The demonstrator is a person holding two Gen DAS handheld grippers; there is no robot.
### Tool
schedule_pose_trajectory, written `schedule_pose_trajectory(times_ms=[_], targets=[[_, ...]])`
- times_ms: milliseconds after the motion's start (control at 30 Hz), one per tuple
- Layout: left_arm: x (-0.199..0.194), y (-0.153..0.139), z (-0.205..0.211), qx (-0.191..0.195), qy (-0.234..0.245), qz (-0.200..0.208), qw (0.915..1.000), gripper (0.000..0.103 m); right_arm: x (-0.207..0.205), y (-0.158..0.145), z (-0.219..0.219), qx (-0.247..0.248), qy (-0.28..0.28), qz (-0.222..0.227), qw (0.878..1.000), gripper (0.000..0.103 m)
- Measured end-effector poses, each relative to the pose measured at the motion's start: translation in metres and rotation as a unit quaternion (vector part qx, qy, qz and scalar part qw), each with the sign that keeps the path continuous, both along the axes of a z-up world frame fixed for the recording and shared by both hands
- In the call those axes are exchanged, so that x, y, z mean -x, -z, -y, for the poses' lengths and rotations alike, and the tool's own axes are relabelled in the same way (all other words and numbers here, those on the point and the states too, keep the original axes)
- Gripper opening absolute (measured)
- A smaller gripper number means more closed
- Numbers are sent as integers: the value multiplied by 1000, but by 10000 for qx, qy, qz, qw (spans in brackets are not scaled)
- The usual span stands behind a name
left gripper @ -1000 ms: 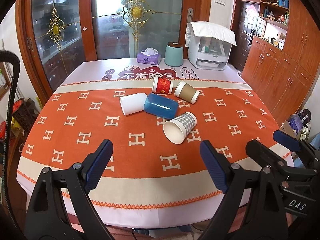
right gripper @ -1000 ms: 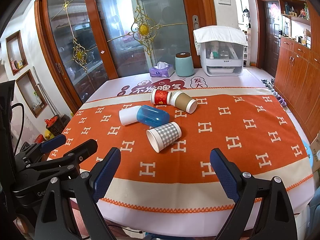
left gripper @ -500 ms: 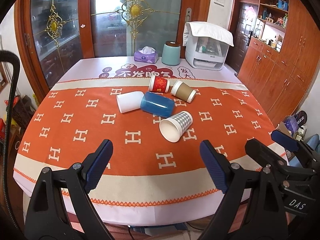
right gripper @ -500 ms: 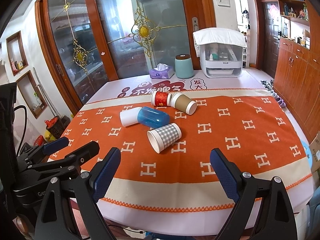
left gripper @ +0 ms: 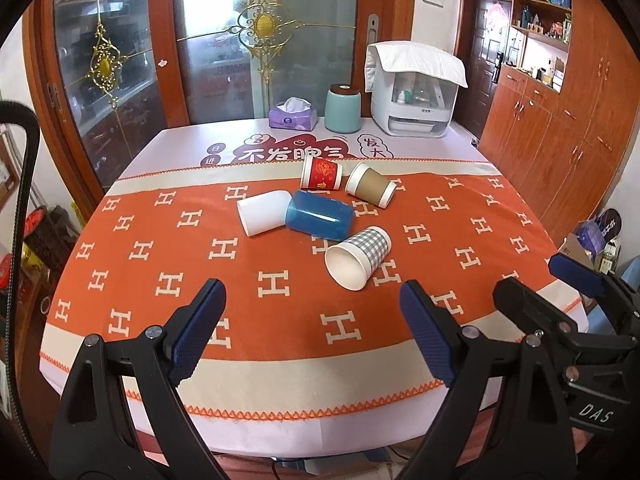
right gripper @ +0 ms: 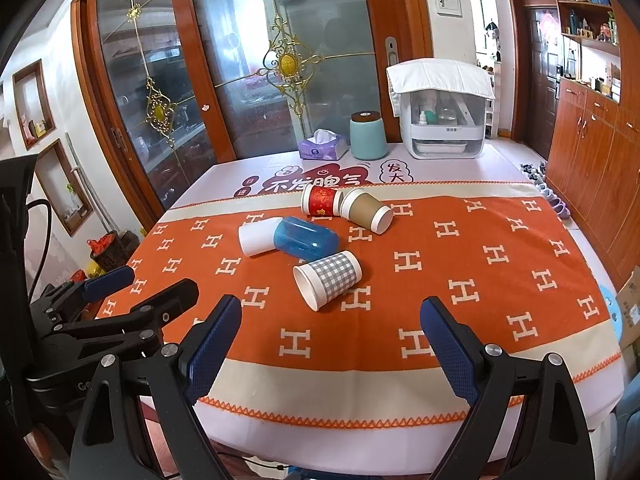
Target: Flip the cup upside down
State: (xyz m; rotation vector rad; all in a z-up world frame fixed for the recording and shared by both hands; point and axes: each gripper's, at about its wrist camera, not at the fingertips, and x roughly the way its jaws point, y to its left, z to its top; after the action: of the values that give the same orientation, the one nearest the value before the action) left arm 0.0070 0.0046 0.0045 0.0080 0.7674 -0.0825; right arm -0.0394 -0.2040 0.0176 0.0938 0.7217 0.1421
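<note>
Five cups lying on their sides at the middle of the counter; none turned over yet.

The left gripper [left gripper: 310, 330] and right gripper [right gripper: 332, 346] both hover at the near edge of the counter [left gripper: 280, 364] with jaws wide apart and nothing between them. The checked cup [left gripper: 358, 256] lies nearest, its empty mouth facing the near edge; just behind it lie the blue cup [left gripper: 320, 216] and, touching that, the white cup [left gripper: 262, 212]. The red cup [left gripper: 322, 173] and brown cup [left gripper: 370, 189] lie toward the far edge. Every cup remains to be grasped and upended. At the far edge stand a tissue box [left gripper: 293, 117], a lidded green canister [left gripper: 342, 109] and a cloth-draped white appliance [left gripper: 414, 98].
</note>
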Motion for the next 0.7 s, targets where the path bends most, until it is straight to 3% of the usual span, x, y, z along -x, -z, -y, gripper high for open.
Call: schedule_pose_trajectory(times_ms=[233, 400, 500, 600, 700], targets=[[-26, 3, 5, -54, 274, -305, 9991, 87, -14, 0, 1, 11, -21, -66, 10000, 92], [-64, 11, 11, -278, 627, -705, 9952, 87, -45, 11, 13, -163, 49, -355, 9992, 92], [-92, 16, 20, -541, 887, -903, 9905, 87, -69, 20, 24, -221, 198, -544, 9981, 91], [-120, 25, 30, -668, 1200, -1152, 9838, 87, -93, 33, 36, -307, 359, -751, 9961, 85], [-145, 39, 46, -715, 1688, -1478, 9719, 87, -123, 55, 52, -582, 454, -1069, 9915, 79]])
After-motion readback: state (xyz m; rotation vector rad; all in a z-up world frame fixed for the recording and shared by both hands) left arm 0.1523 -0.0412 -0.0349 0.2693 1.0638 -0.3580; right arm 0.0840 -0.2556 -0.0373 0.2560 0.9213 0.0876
